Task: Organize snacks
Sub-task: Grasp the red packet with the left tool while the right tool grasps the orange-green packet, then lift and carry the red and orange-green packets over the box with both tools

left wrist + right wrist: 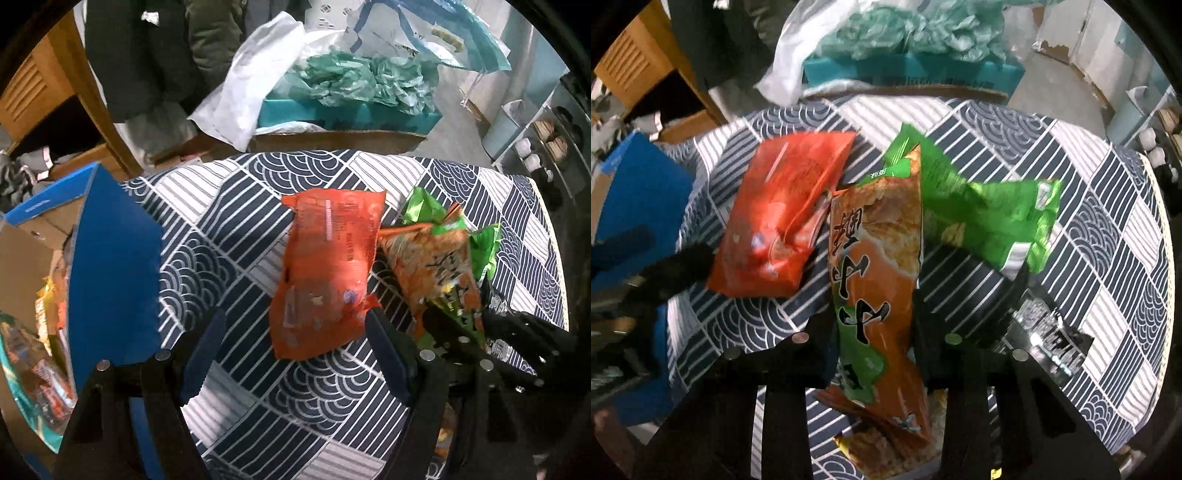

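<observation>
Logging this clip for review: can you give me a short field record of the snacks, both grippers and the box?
surface: table with patterned blue-and-white cloth
red packet: flat on the cloth, ahead of the left gripper
orange packet: between the right gripper's fingers
green packet: behind the orange one, partly under it
left gripper: open, holding nothing
right gripper: closed on the orange packet
blue box: at the table's left edge, open, with packets inside

Glossy plastic packets on matt printed cloth

You see the red snack packet (325, 273) and the orange packet (875, 258) in shiny crinkled plastic film; the desk (229, 229) cover looks like matt woven cloth, the blue box (114, 266) like smooth cardboard.
</observation>
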`<state>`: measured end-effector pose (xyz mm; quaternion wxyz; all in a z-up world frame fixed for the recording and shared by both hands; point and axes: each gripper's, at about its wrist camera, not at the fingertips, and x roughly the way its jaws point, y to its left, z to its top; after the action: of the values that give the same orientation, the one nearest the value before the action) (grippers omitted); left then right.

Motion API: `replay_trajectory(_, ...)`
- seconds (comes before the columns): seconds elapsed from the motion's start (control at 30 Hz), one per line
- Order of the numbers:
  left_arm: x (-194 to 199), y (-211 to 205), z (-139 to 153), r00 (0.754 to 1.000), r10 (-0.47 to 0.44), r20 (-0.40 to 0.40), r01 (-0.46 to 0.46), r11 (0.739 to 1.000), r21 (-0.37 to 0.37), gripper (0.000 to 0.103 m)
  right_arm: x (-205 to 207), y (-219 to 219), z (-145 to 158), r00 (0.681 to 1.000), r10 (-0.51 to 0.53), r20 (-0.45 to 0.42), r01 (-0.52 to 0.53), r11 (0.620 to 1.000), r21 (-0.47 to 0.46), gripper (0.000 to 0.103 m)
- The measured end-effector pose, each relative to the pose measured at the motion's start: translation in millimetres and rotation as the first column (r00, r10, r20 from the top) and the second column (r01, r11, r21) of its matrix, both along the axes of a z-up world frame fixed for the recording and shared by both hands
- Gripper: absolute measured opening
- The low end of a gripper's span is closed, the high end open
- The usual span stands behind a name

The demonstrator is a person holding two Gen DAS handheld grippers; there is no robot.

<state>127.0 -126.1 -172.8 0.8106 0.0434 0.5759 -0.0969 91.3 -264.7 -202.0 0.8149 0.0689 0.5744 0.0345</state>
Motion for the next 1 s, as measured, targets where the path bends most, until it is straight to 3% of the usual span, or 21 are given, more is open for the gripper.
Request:
replay_trajectory(0.37, 26.1, -14.8, -20.7, 0.999, 0.024, -0.04, -0.024, 1.0, -0.003, 0.079, 6.6, -32.1, 20.8, 0.99, -0.121, 0.077, 0.118, 0.992, 0.051, 0.031)
replay_trajectory(0.67, 37.6, -30.3, -42.2, 0.995, 0.016, -0.099, -0.016, 1.0, 0.001, 0.08, 9.9, -40.6, 20.5, 0.985, -0.149, 0.084, 0.145, 0.988, 0.056, 0.031)
replay_trajectory(0.83, 38.5, -31.4, -48.4, 0.997, 0.008, -0.082, -0.007, 1.0, 0.013, 0.079, 9.5, -38.6, 21.4, 0.986, -0.144, 0.082, 0.14, 0.988, 0.059, 0.031)
replay_trajectory(1.0, 35.9, -26.8, -42.9, 0.998, -0.01, -0.063, 0.008, 0.999, -0.034, 0.055, 9.7, -38.0, 22.0, 0.986, -0.143, 0.082, 0.139, 0.989, 0.059, 0.031)
